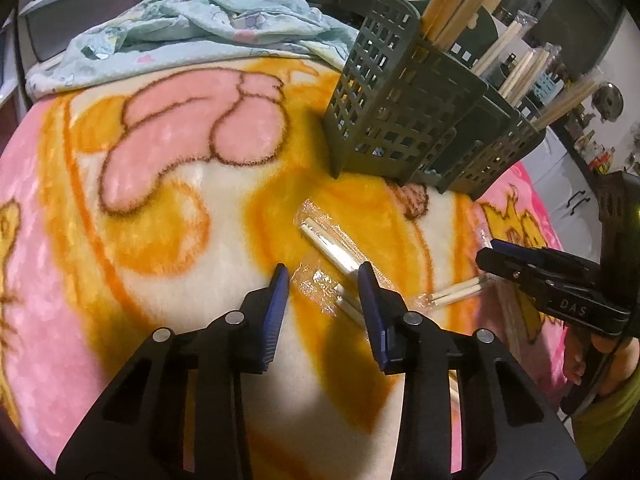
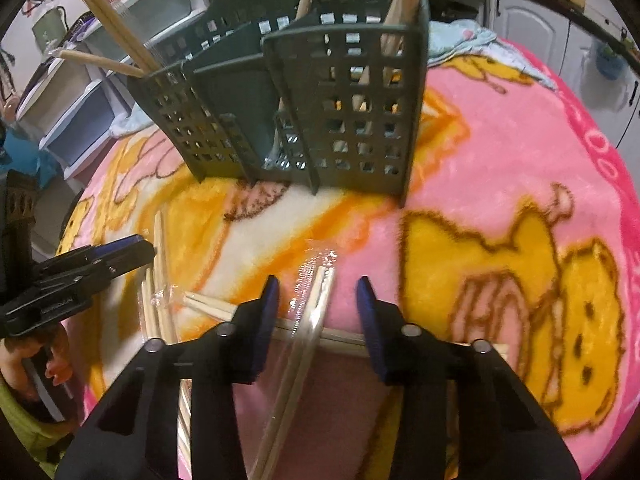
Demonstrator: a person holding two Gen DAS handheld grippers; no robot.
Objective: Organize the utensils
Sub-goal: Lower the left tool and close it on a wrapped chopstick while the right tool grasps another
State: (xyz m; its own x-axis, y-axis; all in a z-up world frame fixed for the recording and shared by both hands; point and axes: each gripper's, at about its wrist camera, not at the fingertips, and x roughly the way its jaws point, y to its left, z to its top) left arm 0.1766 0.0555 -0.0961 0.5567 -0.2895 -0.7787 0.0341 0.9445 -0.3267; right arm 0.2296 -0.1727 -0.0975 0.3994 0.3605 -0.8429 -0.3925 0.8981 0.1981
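A dark green slotted utensil caddy [image 1: 400, 112] [image 2: 320, 120] stands on a pink and yellow blanket [image 1: 160, 200], with several wooden chopsticks [image 1: 452, 4] upright in its compartments. More plastic-wrapped chopsticks lie loose on the blanket in front of it. My left gripper [image 1: 324, 280] is low over one wrapped pair [image 1: 332, 248], which lies between its parted jaws; the pads do not press on it. My right gripper [image 2: 318, 292] straddles another wrapped pair [image 2: 316, 308], also with a gap on both sides. The right gripper's tip [image 1: 496, 254] is next to a third pair [image 1: 456, 294].
A crumpled light blue blanket [image 1: 180, 32] lies behind the caddy. White plastic drawers [image 2: 80, 120] stand past the bed's left side, white cabinets [image 2: 532, 32] past its right. More loose chopsticks [image 2: 160, 248] lie by the left gripper's tip [image 2: 140, 250]. A hand [image 2: 56, 364] grips that tool.
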